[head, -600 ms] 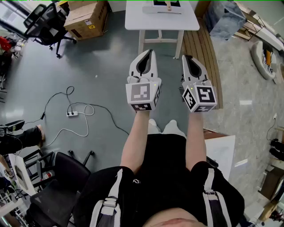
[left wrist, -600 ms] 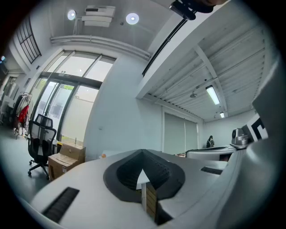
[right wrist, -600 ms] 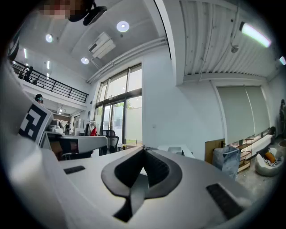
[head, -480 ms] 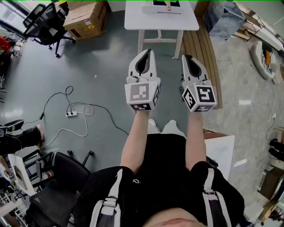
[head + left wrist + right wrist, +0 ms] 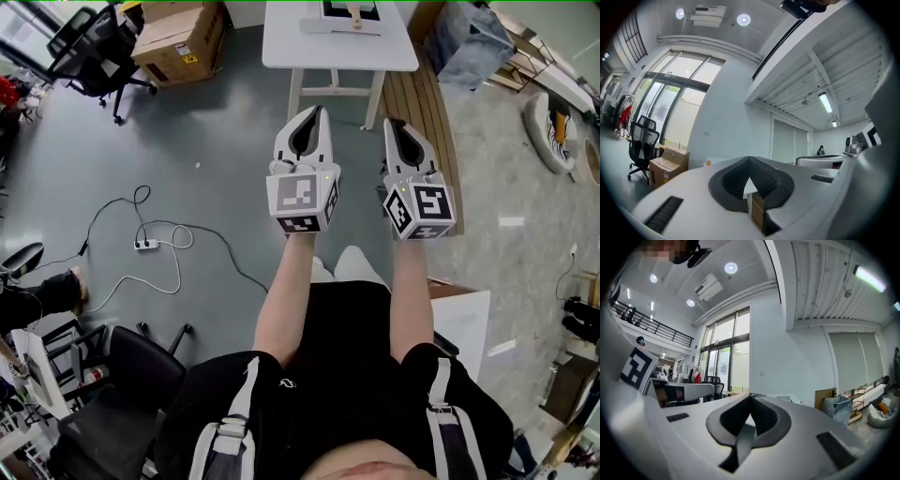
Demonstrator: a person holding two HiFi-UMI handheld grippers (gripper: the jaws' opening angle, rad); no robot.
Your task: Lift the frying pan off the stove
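Note:
No frying pan or stove shows whole in any view. At the far edge of a white table (image 5: 339, 49) lies a flat pale thing with a brown handle (image 5: 354, 11), cut off by the picture's top. My left gripper (image 5: 313, 112) and right gripper (image 5: 393, 123) are held side by side at chest height over the grey floor, short of the table and pointing level toward it. Both are shut with nothing between the jaws. The left gripper view (image 5: 749, 162) and the right gripper view (image 5: 751, 398) show closed jaws against a white wall and windows.
A cardboard box (image 5: 178, 37) and an office chair (image 5: 89, 42) stand at the far left. A cable with a power strip (image 5: 145, 244) lies on the floor to the left. Wooden planks (image 5: 427, 103) run along the table's right side, with a bin (image 5: 473, 42) behind.
Both grippers keep their pose and stay shut. The table and floor have slid slightly toward me in the head view, and the feet below the arms have shifted.

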